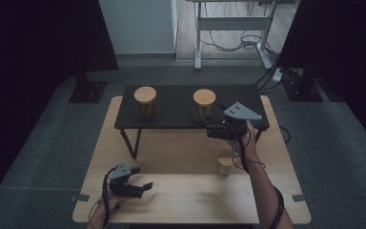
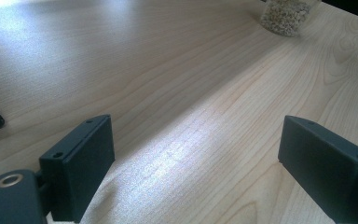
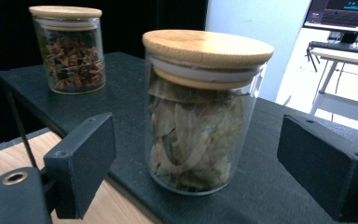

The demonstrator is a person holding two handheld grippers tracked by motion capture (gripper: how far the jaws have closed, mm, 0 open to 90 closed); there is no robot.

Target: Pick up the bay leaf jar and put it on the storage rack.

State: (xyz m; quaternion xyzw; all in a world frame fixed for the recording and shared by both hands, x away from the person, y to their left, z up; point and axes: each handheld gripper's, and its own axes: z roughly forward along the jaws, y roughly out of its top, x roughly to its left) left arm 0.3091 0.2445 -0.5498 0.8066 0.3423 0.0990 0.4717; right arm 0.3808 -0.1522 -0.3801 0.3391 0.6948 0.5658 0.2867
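Setting: pale wooden table, black shelf on it.
Right gripper: jaws spread, flanking the leaf jar (not yet gripped).
Left gripper: released, idle over table.
Progress: grasp pending, lift remaining.

High view: above my side, facing forward and down over the whole counter. My left gripper view skims low across bare counter. My right gripper view sits close before the bay-leaf jar, also seen from overhead.
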